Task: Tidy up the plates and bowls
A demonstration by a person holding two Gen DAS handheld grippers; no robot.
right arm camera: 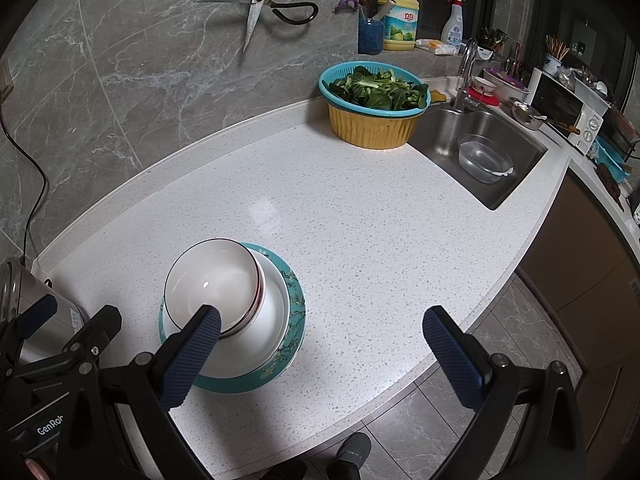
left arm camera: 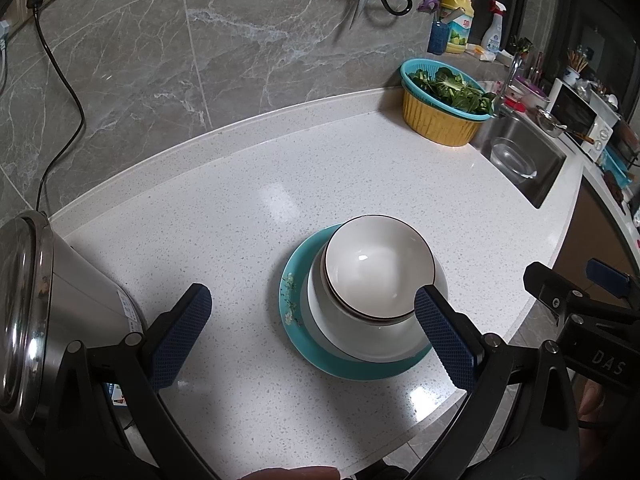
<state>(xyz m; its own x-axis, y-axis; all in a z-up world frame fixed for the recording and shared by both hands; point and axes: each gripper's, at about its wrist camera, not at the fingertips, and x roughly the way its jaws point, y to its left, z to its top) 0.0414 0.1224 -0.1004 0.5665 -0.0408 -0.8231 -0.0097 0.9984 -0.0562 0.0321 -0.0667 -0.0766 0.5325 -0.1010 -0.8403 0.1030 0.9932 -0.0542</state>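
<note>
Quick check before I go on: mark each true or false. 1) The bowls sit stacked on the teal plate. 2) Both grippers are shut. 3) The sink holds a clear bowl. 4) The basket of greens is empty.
1) True: the white dark-rimmed bowls are nested on the teal floral plate.
2) False: the left gripper and right gripper both stand open, holding nothing.
3) True: a clear glass bowl sits in the steel sink.
4) False: the teal-and-yellow basket holds leafy greens.
</note>
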